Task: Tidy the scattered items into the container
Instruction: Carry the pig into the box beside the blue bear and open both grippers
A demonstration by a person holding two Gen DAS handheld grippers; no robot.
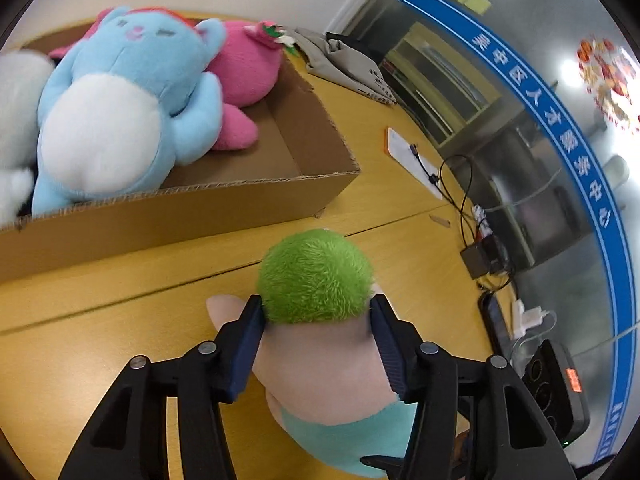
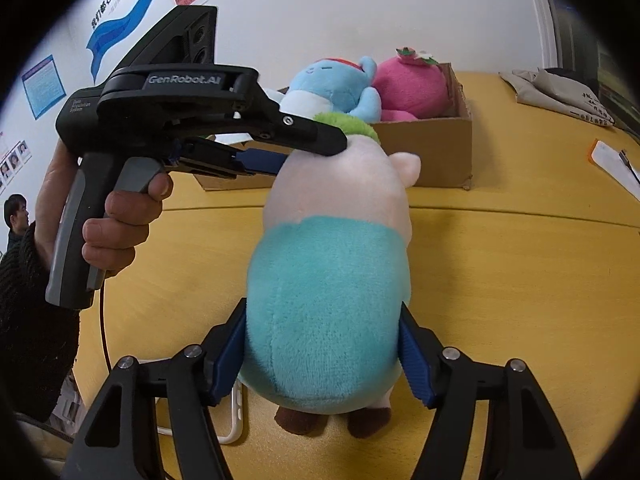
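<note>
A plush doll with green hair (image 1: 316,276), a pale pink head and a teal body (image 2: 324,320) is held above the yellow table. My left gripper (image 1: 316,312) is shut on its head. My right gripper (image 2: 322,348) is shut on its teal body. The left gripper also shows in the right wrist view (image 2: 312,144), clamping the head from the left. The cardboard box (image 1: 224,208) stands just beyond the doll and holds a blue plush (image 1: 128,100), a pink plush (image 1: 244,68) and a white plush (image 1: 16,120). The box also shows in the right wrist view (image 2: 432,148).
On the table (image 1: 100,320) to the right lie a grey cloth bag (image 1: 344,64), a white pad (image 1: 412,160) with cables, a charger block (image 1: 480,260) and a black device (image 1: 556,384). A white phone case (image 2: 236,412) lies under the doll. A glass wall stands at the right.
</note>
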